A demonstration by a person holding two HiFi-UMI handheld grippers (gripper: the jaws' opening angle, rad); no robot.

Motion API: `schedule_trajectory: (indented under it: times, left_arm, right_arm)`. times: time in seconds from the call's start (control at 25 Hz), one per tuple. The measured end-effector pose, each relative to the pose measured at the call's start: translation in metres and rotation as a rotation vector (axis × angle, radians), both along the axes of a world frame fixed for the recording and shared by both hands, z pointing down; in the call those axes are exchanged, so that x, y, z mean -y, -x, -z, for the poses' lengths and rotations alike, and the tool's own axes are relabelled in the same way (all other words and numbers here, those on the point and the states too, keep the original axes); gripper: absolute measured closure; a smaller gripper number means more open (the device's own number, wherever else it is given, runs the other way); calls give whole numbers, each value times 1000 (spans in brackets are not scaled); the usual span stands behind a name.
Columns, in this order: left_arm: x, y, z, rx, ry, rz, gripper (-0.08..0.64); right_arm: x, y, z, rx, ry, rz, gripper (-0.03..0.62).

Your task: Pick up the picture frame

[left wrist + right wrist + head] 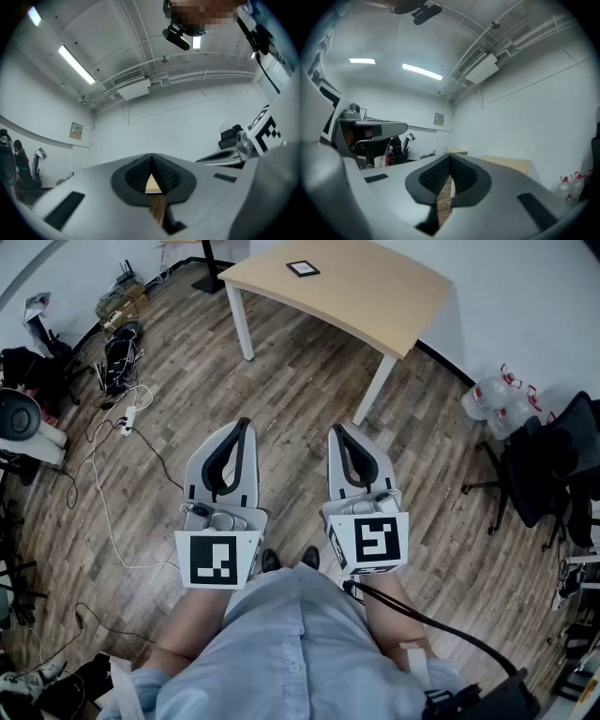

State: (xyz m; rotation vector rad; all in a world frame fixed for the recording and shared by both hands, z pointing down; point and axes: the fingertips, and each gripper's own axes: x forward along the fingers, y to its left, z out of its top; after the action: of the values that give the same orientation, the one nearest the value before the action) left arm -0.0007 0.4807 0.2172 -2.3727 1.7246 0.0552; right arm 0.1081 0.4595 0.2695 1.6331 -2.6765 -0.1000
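Note:
The picture frame (pixel 302 268), small and dark-edged, lies flat on the light wooden table (pixel 375 296) at the far side of the room. Both grippers are held low in front of the person, well short of the table, over the wood floor. My left gripper (pixel 243 426) has its jaws closed together with nothing between them, and so does my right gripper (pixel 337 431). In the left gripper view the left gripper (pixel 151 157) points at a sliver of the table (pixel 152 185). The right gripper view shows the right gripper (pixel 450 158) shut, with the table (pixel 506 164) ahead; the frame is not visible there.
White table legs (pixel 242 326) stand between me and the frame. Cables and a power strip (pixel 128 418) trail over the floor at left, with bags beyond. Water bottles (pixel 497 401) and a black office chair (pixel 553 465) stand at right.

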Motion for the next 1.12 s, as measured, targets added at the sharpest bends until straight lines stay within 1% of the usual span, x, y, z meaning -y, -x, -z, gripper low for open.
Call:
schedule_trajectory:
  times: [0.32,0.48,0.6,0.68,0.72,0.8,0.84,0.96,1.08,1.12]
  left_arm:
    - [3,-16,-5,-1,3,3,558]
    - [8,-27,-8,-11,10,13,558]
    - [14,-31,-10,11,2,14,558]
    - [19,-32,-12,6,13,25,558]
    - [22,-31,-13,20,9,28,558]
    - [31,-28,-16,62,-10,28,558]
    - [36,-26,-17,69,-12,30,558]
    - [59,-22,-24,56,-1,33,558]
    - [89,-16,-30,21,23,37,558]
    - [101,-12,-31,23,21,34,558]
  right_arm:
    - [2,-18,-9,9,14,-6,592]
    - [8,-24,-15,37,44,43,592]
    - [15,-30,-17,39,42,40,591]
    - [22,-35,-19,38,44,29,591]
    - [25,-36,-21,38,48,26,591]
    - [35,-38,-24,36,56,23,591]
    - [40,-37,-27,34,60,23,591]
    - [63,-33,-34,24,76,26,591]
    - [94,-26,-39,17,91,29,591]
    - [106,-23,-39,14,92,27,591]
